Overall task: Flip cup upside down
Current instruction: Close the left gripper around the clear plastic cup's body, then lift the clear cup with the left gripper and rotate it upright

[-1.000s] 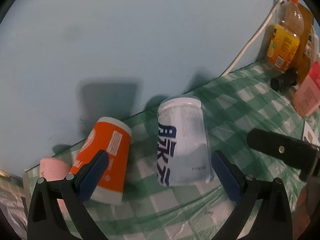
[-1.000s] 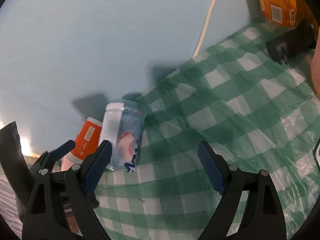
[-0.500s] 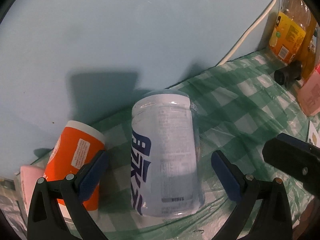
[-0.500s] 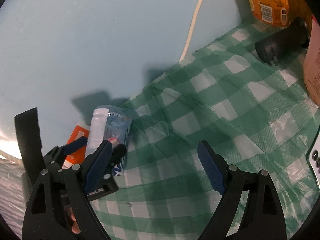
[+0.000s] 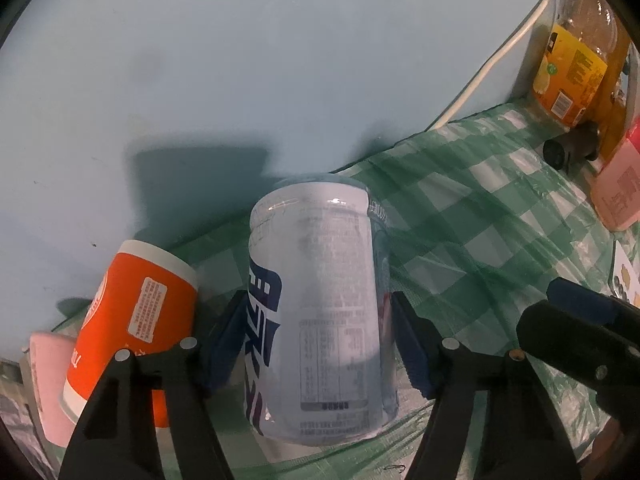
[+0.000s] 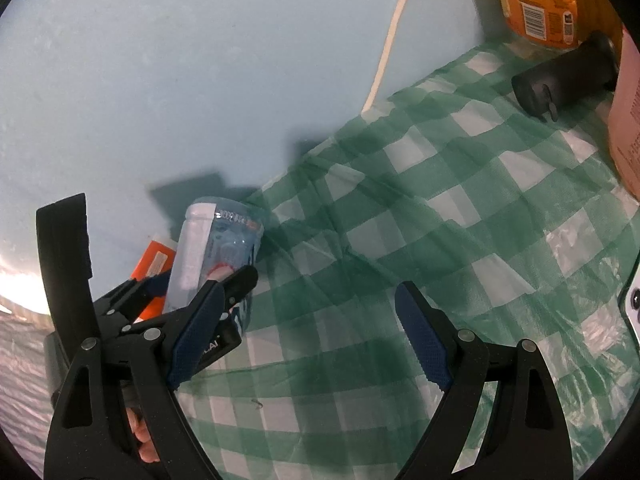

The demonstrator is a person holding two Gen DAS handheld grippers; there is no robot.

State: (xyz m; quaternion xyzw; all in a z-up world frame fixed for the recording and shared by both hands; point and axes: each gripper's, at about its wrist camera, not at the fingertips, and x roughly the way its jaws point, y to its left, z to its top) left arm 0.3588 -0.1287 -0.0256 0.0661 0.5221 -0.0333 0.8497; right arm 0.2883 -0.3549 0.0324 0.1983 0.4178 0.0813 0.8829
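A white-and-clear plastic cup [image 5: 320,312] with blue lettering stands on the green checked tablecloth [image 5: 480,232], tilted slightly. My left gripper [image 5: 316,344] is shut on it, one blue pad on each side of its lower half. In the right wrist view the same cup [image 6: 216,252] shows at the left, held by the left gripper [image 6: 200,292]. My right gripper [image 6: 308,336] is open and empty over the cloth, to the right of the cup.
An orange paper cup [image 5: 132,328] stands just left of the held cup, with a pink object [image 5: 44,380] beyond it. At the far right are a juice bottle [image 5: 572,68], a dark cylinder [image 5: 572,148] and a pink carton [image 5: 616,188]. A white cable [image 6: 392,36] runs down the blue wall.
My left gripper moved forward around the white cup and closed its fingers on it. The right gripper has drifted slightly and stays open.
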